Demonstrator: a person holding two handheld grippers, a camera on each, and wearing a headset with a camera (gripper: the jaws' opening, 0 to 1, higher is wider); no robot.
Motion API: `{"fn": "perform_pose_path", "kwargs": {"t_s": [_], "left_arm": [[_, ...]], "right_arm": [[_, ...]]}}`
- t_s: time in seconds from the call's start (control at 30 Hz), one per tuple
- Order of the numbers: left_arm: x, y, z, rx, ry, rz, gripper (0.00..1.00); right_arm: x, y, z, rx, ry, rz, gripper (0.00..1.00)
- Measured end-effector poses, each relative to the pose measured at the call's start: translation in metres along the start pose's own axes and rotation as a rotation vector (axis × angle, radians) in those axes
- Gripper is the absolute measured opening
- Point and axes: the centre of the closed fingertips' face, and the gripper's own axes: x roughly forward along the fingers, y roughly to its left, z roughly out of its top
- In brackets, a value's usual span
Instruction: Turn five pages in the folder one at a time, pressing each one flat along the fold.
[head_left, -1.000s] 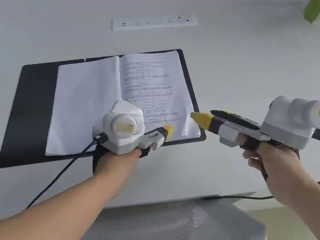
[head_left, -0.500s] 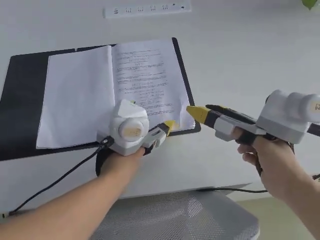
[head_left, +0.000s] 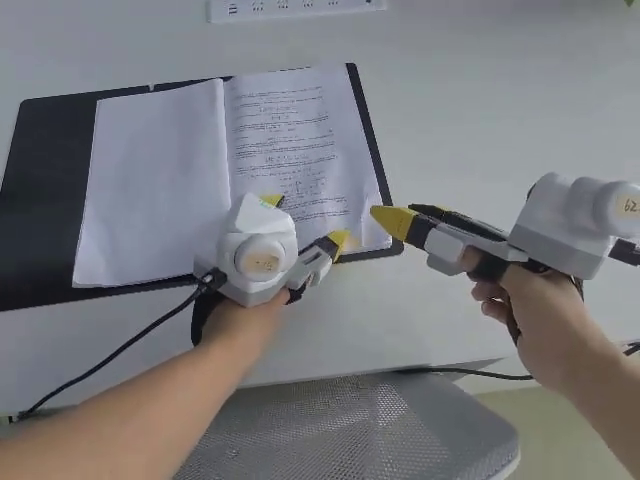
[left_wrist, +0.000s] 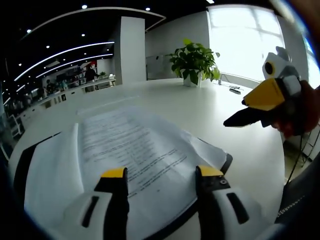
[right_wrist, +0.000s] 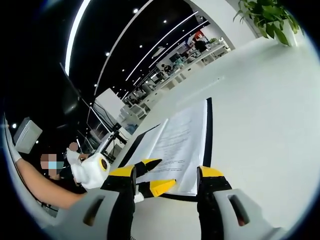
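In the head view, a black folder lies open on the white table, a blank sheet on its left and a printed page on its right. The left gripper sits over the lower right corner of that printed page, its 2 yellow-tipped jaws spread apart with nothing clamped; whether they touch the paper cannot be told. The right gripper hovers just beside the folder's right edge, pointing toward it, jaws parted and empty. A power strip lies at the table's far edge. In the left gripper view, the left gripper shows both jaws wide apart above the printed page, and the right gripper comes in from the right, above the bare table. A potted plant stands farther back. In the right gripper view, the right gripper is open, and between its jaws the left gripper shows at the near corner of the folder.
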Motion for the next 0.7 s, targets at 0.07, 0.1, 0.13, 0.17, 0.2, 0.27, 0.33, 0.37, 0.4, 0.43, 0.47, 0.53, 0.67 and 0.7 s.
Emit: {"fn": "perform_pose_path", "kwargs": {"t_s": [0.07,0.1,0.13,0.17,0.2,0.27,0.33,0.37,0.4,0.43,0.47,0.53,0.67,0.7], "left_arm": [[0.0,0.003,0.002,-0.013,-0.002,0.007,0.41],[-0.001,0.005,0.001,-0.009,0.001,0.013,0.39],[0.0,0.004,0.001,-0.006,0.0,0.008,0.39],[0.0,0.005,0.0,-0.005,-0.001,0.009,0.38],[0.0,0.006,0.0,-0.005,-0.001,0.011,0.37],[0.0,0.008,0.0,-0.015,-0.001,0.014,0.34],[0.001,0.01,0.0,-0.009,0.0,0.016,0.32],[0.0,0.012,0.001,-0.015,0.001,0.019,0.3],[0.0,0.015,0.001,-0.017,0.001,0.025,0.27],[0.001,0.014,0.0,-0.014,0.006,0.018,0.26],[0.001,0.013,0.0,-0.007,0.004,0.016,0.26],[0.001,0.015,0.0,-0.022,0.007,0.024,0.23],[0.002,0.02,0.001,-0.034,0.012,0.035,0.16],[0.002,0.021,0.001,-0.032,0.015,0.033,0.14]], "right_arm": [[0.001,0.0,0.0,-0.004,0.002,0.0,0.48],[0.001,0.0,0.0,-0.002,0.002,0.001,0.48],[0.001,0.0,0.0,-0.004,0.003,0.001,0.48],[0.001,0.0,0.0,-0.005,0.003,0.001,0.48],[0.002,0.0,0.001,-0.002,0.002,0.002,0.47],[0.003,0.0,0.001,-0.002,0.003,0.001,0.47],[0.006,0.0,0.001,-0.001,0.006,0.005,0.47],[0.007,0.001,0.0,0.002,0.008,0.008,0.47],[0.009,0.001,0.0,-0.002,0.012,0.009,0.47],[0.01,0.001,-0.001,-0.009,0.014,0.01,0.46],[0.012,0.001,-0.001,-0.012,0.018,0.012,0.46],[0.018,0.002,-0.002,-0.011,0.024,0.019,0.46],[0.026,-0.001,-0.003,-0.004,0.034,0.02,0.46],[0.027,-0.002,-0.003,-0.001,0.033,0.019,0.46]]}}
